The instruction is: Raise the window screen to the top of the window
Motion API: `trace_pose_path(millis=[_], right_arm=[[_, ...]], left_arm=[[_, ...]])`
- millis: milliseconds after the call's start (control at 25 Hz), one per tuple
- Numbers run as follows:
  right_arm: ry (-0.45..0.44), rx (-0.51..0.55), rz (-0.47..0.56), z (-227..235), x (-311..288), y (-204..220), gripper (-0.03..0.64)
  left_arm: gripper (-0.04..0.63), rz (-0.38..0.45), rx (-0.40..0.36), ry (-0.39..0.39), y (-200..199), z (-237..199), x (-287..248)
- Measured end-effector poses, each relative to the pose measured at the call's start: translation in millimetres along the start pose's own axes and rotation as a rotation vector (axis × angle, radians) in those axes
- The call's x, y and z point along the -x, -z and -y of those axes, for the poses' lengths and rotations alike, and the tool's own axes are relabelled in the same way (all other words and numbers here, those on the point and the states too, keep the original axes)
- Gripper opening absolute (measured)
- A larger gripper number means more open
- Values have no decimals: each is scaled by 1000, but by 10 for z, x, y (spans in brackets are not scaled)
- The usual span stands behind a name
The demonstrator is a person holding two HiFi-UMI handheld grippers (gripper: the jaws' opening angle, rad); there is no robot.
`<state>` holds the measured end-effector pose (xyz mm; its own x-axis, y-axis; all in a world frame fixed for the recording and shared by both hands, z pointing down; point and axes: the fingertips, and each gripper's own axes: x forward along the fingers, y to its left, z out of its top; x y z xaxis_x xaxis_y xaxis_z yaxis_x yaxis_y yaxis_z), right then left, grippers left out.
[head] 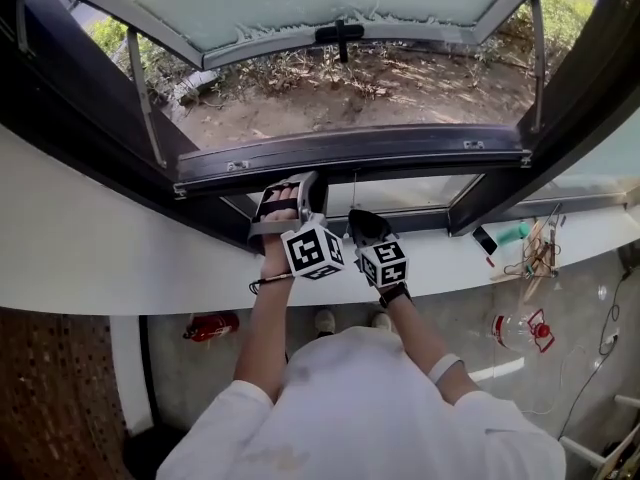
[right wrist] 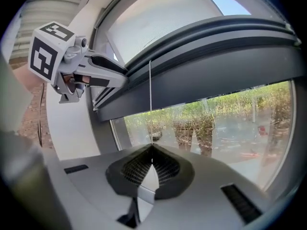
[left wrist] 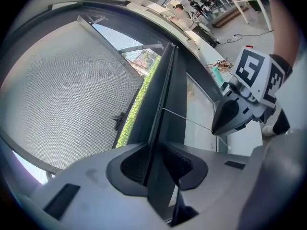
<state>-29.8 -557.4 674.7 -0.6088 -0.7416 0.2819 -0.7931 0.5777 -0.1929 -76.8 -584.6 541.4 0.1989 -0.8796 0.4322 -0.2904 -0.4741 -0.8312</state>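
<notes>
The window screen's dark bottom bar (head: 350,150) runs across the window just above the sill. My left gripper (head: 296,184) is at its left part, jaws shut on the bar's edge (left wrist: 165,95), which passes between the pads at the left gripper (left wrist: 154,150). A thin pull cord (head: 354,194) hangs from the bar's middle. My right gripper (head: 358,215) is shut on that cord (right wrist: 150,90), which runs down into the closed pads of the right gripper (right wrist: 151,148). Each gripper shows in the other's view: the right one (left wrist: 230,116), the left one (right wrist: 103,73).
Beyond the bar an outward-opening frosted sash (head: 300,3) with a black handle (head: 340,34) is propped on metal stays (head: 146,98). Tools and cables lie on the white sill at right (head: 535,253). A red extinguisher (head: 210,326) and a bottle (head: 520,330) lie on the floor below.
</notes>
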Motion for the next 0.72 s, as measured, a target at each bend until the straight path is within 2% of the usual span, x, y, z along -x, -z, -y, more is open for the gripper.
trace_pose_path(millis=[440, 600, 720], right_arm=[[59, 186, -69, -66, 156, 4, 5], [43, 198, -88, -107, 185, 18, 5], [39, 157, -78, -90, 231, 17, 3]], left_arm=[[80, 9, 5, -7, -4, 5, 2], [80, 14, 3, -9, -7, 9, 4], [80, 16, 4, -11, -8, 11, 8]])
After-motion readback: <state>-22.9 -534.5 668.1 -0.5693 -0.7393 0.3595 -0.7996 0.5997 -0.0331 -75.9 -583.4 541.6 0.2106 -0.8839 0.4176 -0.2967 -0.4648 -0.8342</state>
